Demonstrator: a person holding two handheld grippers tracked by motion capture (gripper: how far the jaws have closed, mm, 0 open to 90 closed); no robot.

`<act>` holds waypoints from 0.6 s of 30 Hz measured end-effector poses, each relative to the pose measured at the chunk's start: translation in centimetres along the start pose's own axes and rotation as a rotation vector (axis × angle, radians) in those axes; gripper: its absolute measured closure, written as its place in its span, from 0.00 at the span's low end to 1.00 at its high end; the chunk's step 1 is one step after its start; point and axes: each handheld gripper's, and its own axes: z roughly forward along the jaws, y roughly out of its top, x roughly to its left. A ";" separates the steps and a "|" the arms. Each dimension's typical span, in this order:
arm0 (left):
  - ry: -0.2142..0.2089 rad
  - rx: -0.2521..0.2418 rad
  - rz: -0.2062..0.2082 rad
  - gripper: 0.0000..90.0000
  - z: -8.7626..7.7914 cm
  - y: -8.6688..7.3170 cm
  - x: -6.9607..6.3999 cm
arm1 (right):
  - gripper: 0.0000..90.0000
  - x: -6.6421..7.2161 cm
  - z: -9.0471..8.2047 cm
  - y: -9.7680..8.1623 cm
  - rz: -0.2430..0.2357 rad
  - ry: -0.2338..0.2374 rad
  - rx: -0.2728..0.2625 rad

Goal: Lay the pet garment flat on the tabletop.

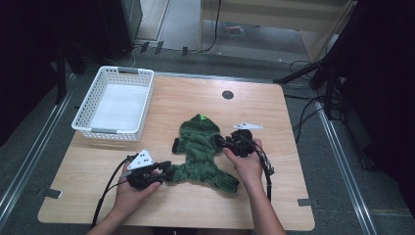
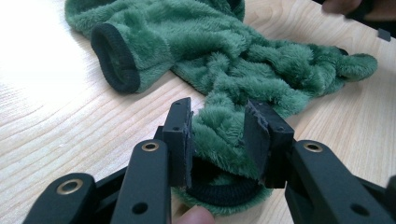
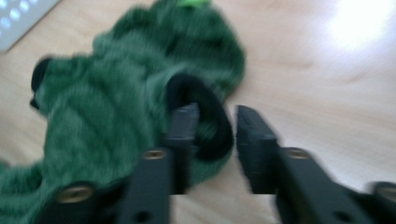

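Observation:
A green fleece garment (image 1: 200, 152) with black cuffs lies crumpled in the middle of the wooden table (image 1: 288, 196). My left gripper (image 1: 166, 169) is at its near left end. In the left gripper view the jaws (image 2: 219, 108) press on a sleeve (image 2: 217, 135) just above its black cuff (image 2: 224, 191). My right gripper (image 1: 221, 139) is at the garment's right side. In the blurred right gripper view its jaws (image 3: 215, 112) straddle the rim of another black cuff (image 3: 212, 121), with a sliver of table showing between the cuff and the right jaw. A further cuffed sleeve (image 2: 116, 60) lies flat.
A white perforated basket (image 1: 90, 100) with a pale liner stands at the table's far left corner; its edge shows as a pale strip (image 3: 18, 14) in the right gripper view. A round cable hole (image 1: 227, 94) sits near the far edge. Bare wood surrounds the garment.

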 end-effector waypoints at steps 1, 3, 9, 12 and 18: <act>-0.001 0.006 -0.002 0.71 0.0 0.0 0.0 | 0.85 -0.1 0.1 -0.5 0.009 0.006 0.002; 0.001 0.011 -0.006 0.71 0.1 0.0 0.1 | 0.88 -0.4 0.1 -1.4 0.012 -0.023 -0.018; 0.008 0.025 -0.004 0.72 0.2 0.1 0.0 | 0.77 -1.6 -0.7 -2.7 0.027 -0.096 -0.041; 0.010 0.027 -0.001 0.72 0.3 0.1 0.0 | 0.66 -1.6 -1.9 -1.9 0.058 -0.059 -0.113; 0.002 0.026 0.005 0.78 0.2 0.1 -0.1 | 0.82 1.5 -3.0 1.3 0.005 0.020 -0.216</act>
